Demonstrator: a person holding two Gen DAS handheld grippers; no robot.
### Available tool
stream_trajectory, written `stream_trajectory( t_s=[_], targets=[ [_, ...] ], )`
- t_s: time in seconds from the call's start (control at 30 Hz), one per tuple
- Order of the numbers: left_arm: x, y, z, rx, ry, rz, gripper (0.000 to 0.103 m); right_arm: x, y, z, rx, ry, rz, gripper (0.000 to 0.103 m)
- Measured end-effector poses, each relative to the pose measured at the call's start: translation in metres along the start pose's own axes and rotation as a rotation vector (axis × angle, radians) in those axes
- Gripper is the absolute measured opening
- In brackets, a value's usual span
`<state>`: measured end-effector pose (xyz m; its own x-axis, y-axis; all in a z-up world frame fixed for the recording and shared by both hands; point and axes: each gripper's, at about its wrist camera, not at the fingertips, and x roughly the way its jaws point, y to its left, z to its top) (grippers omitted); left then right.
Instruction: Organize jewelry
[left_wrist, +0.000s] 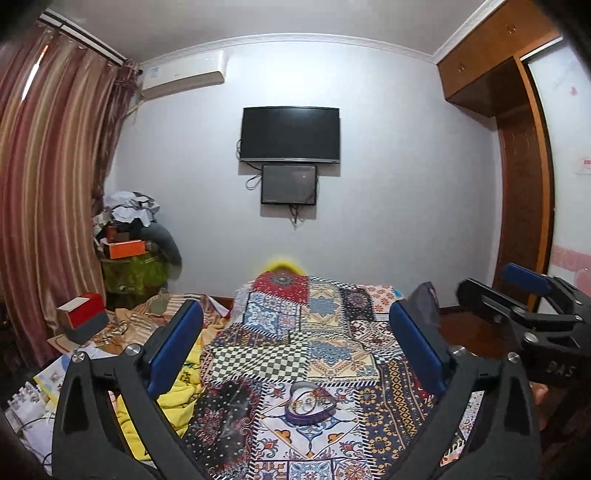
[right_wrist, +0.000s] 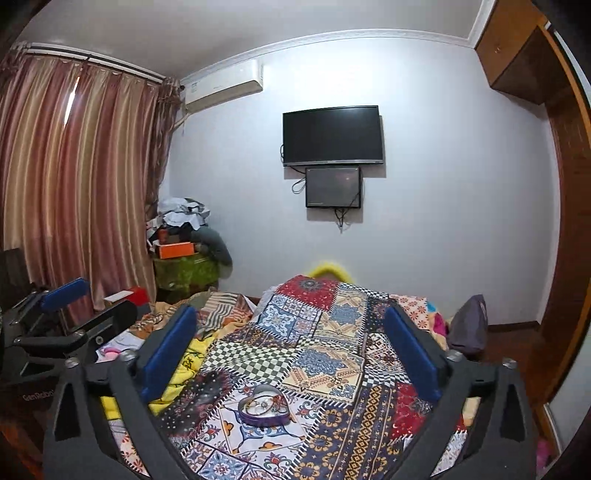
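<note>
The contents of the heart-shaped tin (left_wrist: 309, 404) are hard for me to read — a tangle of pale rings or bangles, too small to tell apart — and the lower edges of both views are cut off by my own gripper frames. In the left wrist view, the heap at 9 o'clock is a blur of boxes and cloth. The tin sits on a patchwork quilt (left_wrist: 295, 332) spread over the bed, with a yellow blanket (left_wrist: 177, 391) showing at its left edge. Beyond, on the pale wall at 12 o'clock, hangs a dark television (left_wrist: 290, 133) with a smaller screen (left_wrist: 289, 184) just under it; striped curtains (left_wrist: 48, 184) fill the 9 to 10 o'clock side, and a wooden wardrobe (left_wrist: 517, 147) stands at 2 o'clock. My left gripper (left_wrist: 295, 332) is spread wide and grips nothing, the tin low between its blue pads — not touched. My right gripper (right_wrist: 291, 339) is likewise released and bare, the tin at its 6 o'clock.
</note>
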<state>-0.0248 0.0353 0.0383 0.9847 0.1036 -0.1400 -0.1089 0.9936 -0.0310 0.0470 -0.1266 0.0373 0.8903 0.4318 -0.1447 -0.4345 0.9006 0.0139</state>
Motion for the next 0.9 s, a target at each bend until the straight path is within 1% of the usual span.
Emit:
stream_trajectory(
  t_s=[0.2, 0.33, 0.9],
  targets=[
    [-0.001, 0.002, -0.004, -0.014, 0.021, 0.01, 0.102, -0.005, 0.0, -0.003, 0.008, 0.02, -0.006, 0.103],
    [-0.004, 0.001, -0.008, -0.006, 0.022, 0.022, 0.102, -0.013, 0.0, -0.008, 0.013, 0.021, -0.009, 0.103],
    [-0.001, -0.002, -0.012, 0.014, 0.019, 0.045, 0.102, -0.016, 0.001, -0.011, 0.006, 0.038, -0.014, 0.103]
  ],
)
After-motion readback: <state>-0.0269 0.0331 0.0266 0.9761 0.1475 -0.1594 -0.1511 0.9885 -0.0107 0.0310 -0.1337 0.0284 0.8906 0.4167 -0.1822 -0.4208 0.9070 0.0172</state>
